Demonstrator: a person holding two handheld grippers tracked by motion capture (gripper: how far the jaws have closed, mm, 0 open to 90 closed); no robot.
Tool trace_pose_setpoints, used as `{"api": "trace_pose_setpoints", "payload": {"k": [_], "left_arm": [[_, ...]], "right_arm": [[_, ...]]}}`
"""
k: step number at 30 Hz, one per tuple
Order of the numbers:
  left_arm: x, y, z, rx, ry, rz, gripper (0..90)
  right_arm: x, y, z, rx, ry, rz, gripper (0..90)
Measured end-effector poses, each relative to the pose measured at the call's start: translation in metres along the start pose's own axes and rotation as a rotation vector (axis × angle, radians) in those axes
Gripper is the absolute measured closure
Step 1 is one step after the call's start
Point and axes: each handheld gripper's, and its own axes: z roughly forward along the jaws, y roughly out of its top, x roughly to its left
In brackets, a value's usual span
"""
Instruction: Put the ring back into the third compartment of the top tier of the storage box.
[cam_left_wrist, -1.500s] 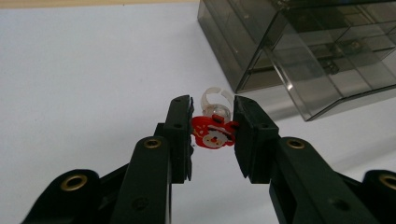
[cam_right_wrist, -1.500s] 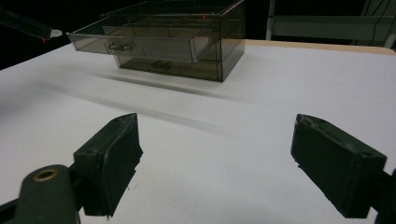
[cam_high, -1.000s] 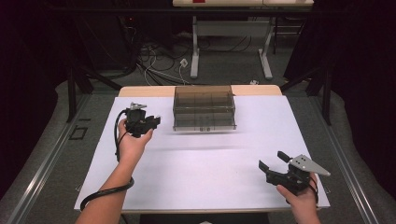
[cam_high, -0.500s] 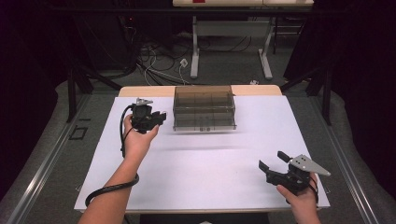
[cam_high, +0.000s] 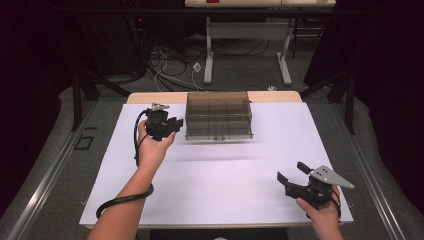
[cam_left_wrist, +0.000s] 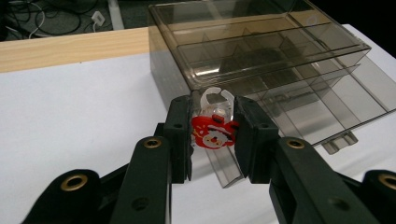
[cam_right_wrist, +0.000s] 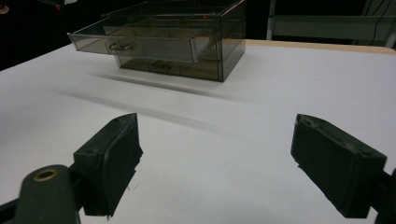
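Note:
A smoky clear plastic drawer box (cam_high: 218, 116) stands at the back middle of the white table cover. My left gripper (cam_high: 175, 124) hovers just left of the box, shut on a small red Santa charm (cam_left_wrist: 213, 131) with a clear ring on top. In the left gripper view the charm sits between the jaws (cam_left_wrist: 212, 122), close to the box's near corner (cam_left_wrist: 261, 60). One drawer (cam_right_wrist: 135, 46) is pulled out a little. My right gripper (cam_high: 292, 171) rests at the front right, open and with nothing between its pads (cam_right_wrist: 215, 158).
A white sheet (cam_high: 225, 190) covers the table, with a wooden strip (cam_high: 150, 97) showing at the back. Behind the table are a desk frame (cam_high: 210, 60) and loose cables (cam_high: 170, 65) on the floor. A black cable (cam_high: 120, 200) trails from my left gripper.
My left hand has moved right and a little up, nearer the drawer box, still holding the charm. The right hand has stayed put.

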Motion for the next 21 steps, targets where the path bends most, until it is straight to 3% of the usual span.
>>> {"api": "trace_pose_setpoints", "payload": {"k": [21], "left_arm": [[-0.04, 0.017, 0.019, 0.0, -0.061, 0.055, 68.3]], "right_arm": [[0.0, 0.0, 0.0, -0.003, 0.003, 0.0, 15.1]]}}
